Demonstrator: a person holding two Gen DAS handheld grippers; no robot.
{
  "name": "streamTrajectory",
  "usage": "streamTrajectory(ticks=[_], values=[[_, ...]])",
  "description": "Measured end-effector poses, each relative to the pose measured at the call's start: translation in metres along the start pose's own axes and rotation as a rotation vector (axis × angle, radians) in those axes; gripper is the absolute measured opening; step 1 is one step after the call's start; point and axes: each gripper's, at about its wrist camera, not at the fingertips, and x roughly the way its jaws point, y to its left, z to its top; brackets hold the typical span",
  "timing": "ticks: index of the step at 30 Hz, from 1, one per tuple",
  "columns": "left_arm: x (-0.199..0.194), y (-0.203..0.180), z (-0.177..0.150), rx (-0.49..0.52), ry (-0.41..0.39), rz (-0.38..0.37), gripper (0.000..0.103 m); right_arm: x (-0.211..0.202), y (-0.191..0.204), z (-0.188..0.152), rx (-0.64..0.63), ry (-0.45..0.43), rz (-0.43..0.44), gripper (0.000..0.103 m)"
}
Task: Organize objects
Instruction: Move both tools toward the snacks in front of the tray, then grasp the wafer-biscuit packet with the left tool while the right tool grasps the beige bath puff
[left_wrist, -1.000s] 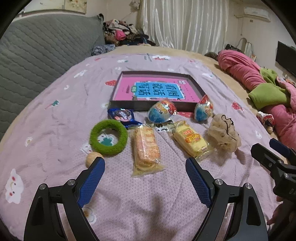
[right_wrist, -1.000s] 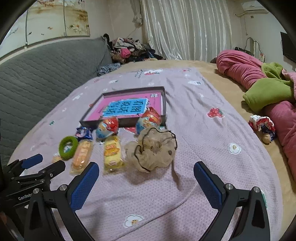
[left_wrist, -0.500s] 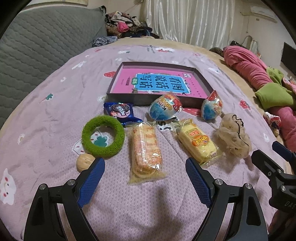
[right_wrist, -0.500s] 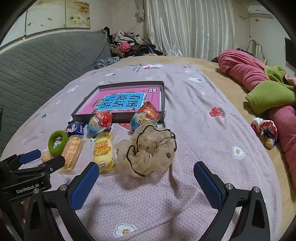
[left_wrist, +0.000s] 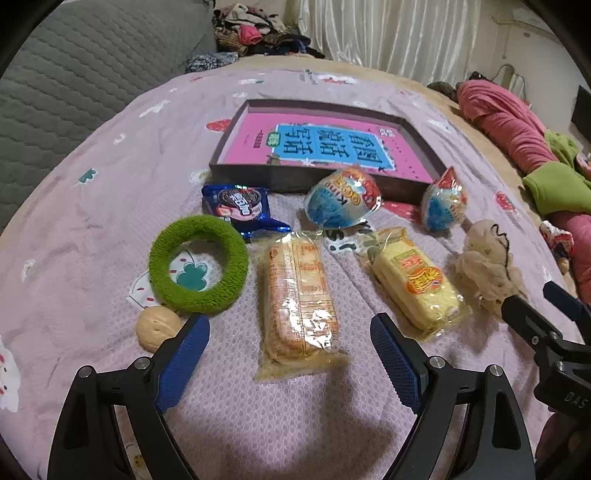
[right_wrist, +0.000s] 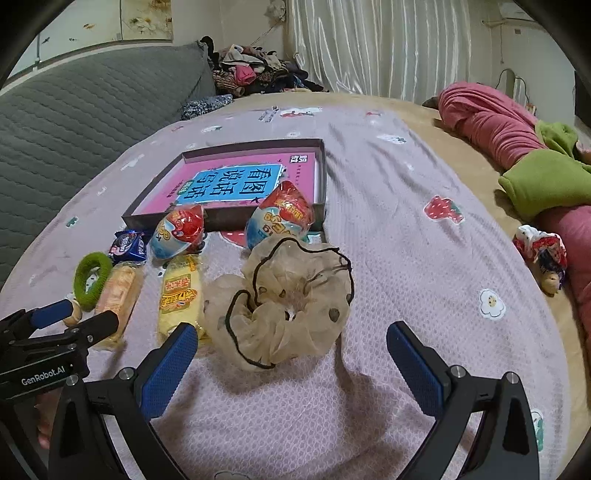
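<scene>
- Left gripper (left_wrist: 290, 349): black frame, blue ribbed pads, fingers spread wide and holding nothing; poised above the near end of the long clear-wrapped orange wafer pack (left_wrist: 297, 297).
- Right gripper (right_wrist: 291, 356): same build, fingers parted and empty; the beige gauze scrunchie with black edging (right_wrist: 288, 301) lies just ahead, between them.
- Dark shallow cardboard box (left_wrist: 271, 179) with a pink-and-blue printed book inside: on the lilac patterned bedspread (left_wrist: 92, 206), beyond the loose items.
- Two egg-shaped foil-wrapped treats, blue and red: larger egg treat (left_wrist: 341, 201) and smaller egg treat (left_wrist: 443, 205), both against the box's near wall.
- Blue biscuit packet (left_wrist: 240, 206): left of the larger egg treat, touching the fuzzy green ring (left_wrist: 197, 264).
- Small tan walnut-like ball (left_wrist: 157, 326): just beside the ring's near edge.
- Yellow wrapped cake bar (left_wrist: 419, 282): between wafer pack and scrunchie.
- Pink and green bedding heap (right_wrist: 517, 147): well apart, at the far right.
</scene>
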Motion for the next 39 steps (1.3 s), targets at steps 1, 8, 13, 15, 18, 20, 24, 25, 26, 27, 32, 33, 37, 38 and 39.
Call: streamTrajectory(ticks=[1,8,13,15,18,20,24,25,26,27,32,33,37,38,39], values=[[0.003,-0.001,0.0,0.001,0.005,-0.001,0.09,0.001,0.0,0.0,-0.002,0.001,0.0,0.103],[0.015,-0.01,0.001,0.017,0.017,0.012,0.089,0.012,-0.001,0.003,-0.003,0.02,-0.013,0.103],[0.016,-0.021,0.003,0.043,0.01,0.006,0.08,0.019,0.002,0.003,-0.031,0.025,-0.04,0.103],[0.02,-0.021,0.004,0.031,0.031,-0.02,0.075,0.022,0.004,0.004,-0.04,0.031,-0.041,0.102],[0.024,-0.022,0.005,0.035,0.041,-0.01,0.07,0.026,0.009,0.004,-0.074,0.034,-0.062,0.089],[0.028,-0.022,0.006,0.03,0.05,-0.009,0.07,0.032,0.012,0.004,-0.092,0.048,-0.062,0.081],[0.033,-0.02,0.007,0.018,0.063,-0.013,0.069,0.043,0.016,0.002,-0.126,0.077,-0.065,0.061],[0.034,-0.019,0.007,0.012,0.068,-0.018,0.069,0.046,0.017,0.002,-0.133,0.083,-0.058,0.057],[0.035,-0.018,0.007,0.005,0.071,-0.022,0.069,0.047,0.017,0.002,-0.133,0.08,-0.053,0.054],[0.037,-0.017,0.007,-0.006,0.074,-0.033,0.069,0.047,0.017,0.003,-0.134,0.075,-0.043,0.047],[0.039,-0.011,0.011,-0.023,0.074,-0.041,0.047,0.039,0.018,0.003,-0.151,0.042,-0.004,0.022],[0.039,-0.01,0.011,-0.025,0.073,-0.046,0.045,0.038,0.019,0.003,-0.16,0.039,-0.001,0.017],[0.039,-0.005,0.011,-0.049,0.074,-0.071,0.044,0.032,0.017,0.004,-0.142,0.026,0.042,0.011],[0.039,-0.004,0.011,-0.055,0.073,-0.078,0.041,0.029,0.014,0.005,-0.126,0.024,0.065,0.011],[0.038,-0.003,0.011,-0.06,0.069,-0.084,0.041,0.027,0.012,0.005,-0.109,0.019,0.081,0.011]])
